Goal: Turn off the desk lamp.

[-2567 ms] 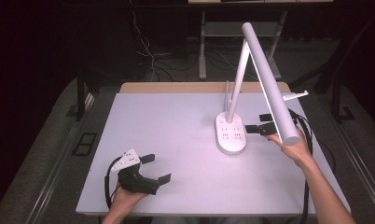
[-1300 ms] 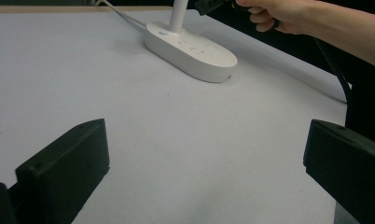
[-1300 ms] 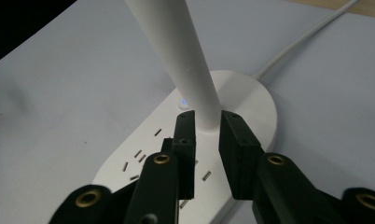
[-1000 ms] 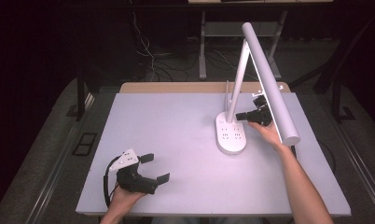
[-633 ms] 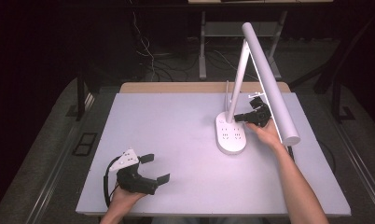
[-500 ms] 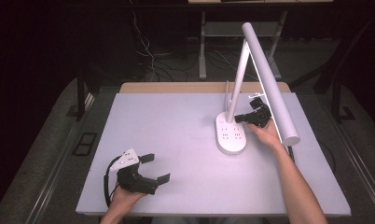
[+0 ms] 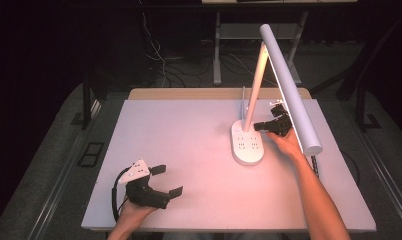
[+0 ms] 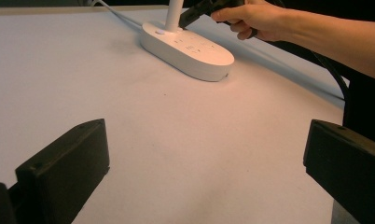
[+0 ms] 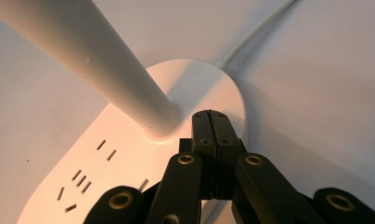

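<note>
Both hand-held grippers I see: right [image 9: 210,123] pressed together over the lamp base [image 9: 129,154], left [image 7: 165,180] spread apart; no readable writing.

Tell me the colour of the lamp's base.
White, an oval lamp base with socket slots in its top; it shows best in the left gripper view.

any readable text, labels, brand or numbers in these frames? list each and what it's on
None readable.
Lamp base: socket slots only, no printed words or brand that I can make out.
Lamp head and stem: plain white, no markings.
Left gripper and right gripper: black jaws and screws, no labels legible.
Table: bare, no text.
</note>
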Motion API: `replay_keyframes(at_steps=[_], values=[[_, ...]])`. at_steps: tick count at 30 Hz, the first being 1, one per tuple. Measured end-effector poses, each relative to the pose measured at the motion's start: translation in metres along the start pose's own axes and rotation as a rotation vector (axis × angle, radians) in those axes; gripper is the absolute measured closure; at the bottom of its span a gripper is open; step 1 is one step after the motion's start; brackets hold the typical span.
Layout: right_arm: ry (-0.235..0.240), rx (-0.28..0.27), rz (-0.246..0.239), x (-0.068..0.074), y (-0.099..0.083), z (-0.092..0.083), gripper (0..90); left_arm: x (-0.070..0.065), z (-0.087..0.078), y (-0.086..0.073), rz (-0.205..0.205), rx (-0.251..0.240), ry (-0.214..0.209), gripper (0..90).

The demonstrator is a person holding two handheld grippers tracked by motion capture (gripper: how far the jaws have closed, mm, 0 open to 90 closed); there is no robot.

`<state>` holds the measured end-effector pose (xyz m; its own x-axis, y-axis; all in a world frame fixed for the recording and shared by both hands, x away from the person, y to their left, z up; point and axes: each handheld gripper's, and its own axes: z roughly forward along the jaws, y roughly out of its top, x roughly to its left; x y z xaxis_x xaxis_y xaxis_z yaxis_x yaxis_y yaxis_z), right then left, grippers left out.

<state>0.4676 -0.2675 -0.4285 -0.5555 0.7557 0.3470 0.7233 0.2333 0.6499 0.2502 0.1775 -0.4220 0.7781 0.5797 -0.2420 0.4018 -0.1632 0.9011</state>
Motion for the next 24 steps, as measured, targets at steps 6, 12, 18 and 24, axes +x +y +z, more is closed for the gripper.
replay_keyframes(at_steps=[6,12,18,24], values=[[0.000,-0.004,0.001,-0.0001,0.0008,0.0007,90.0,0.0021,-0.0013,-0.0002,-0.010,-0.004,0.004,0.0],[0.042,-0.019,-0.001,0.0020,0.0008,-0.0003,90.0,0.0017,-0.0014,-0.0003,-0.009,-0.004,0.005,0.0],[0.024,-0.013,0.001,0.0053,0.0025,0.0047,90.0,0.0012,-0.0019,-0.0005,-0.005,-0.003,0.006,0.0],[0.003,-0.014,-0.013,0.0090,0.0013,0.0050,90.0,0.0013,-0.0014,-0.0003,-0.002,-0.002,0.004,0.0]])
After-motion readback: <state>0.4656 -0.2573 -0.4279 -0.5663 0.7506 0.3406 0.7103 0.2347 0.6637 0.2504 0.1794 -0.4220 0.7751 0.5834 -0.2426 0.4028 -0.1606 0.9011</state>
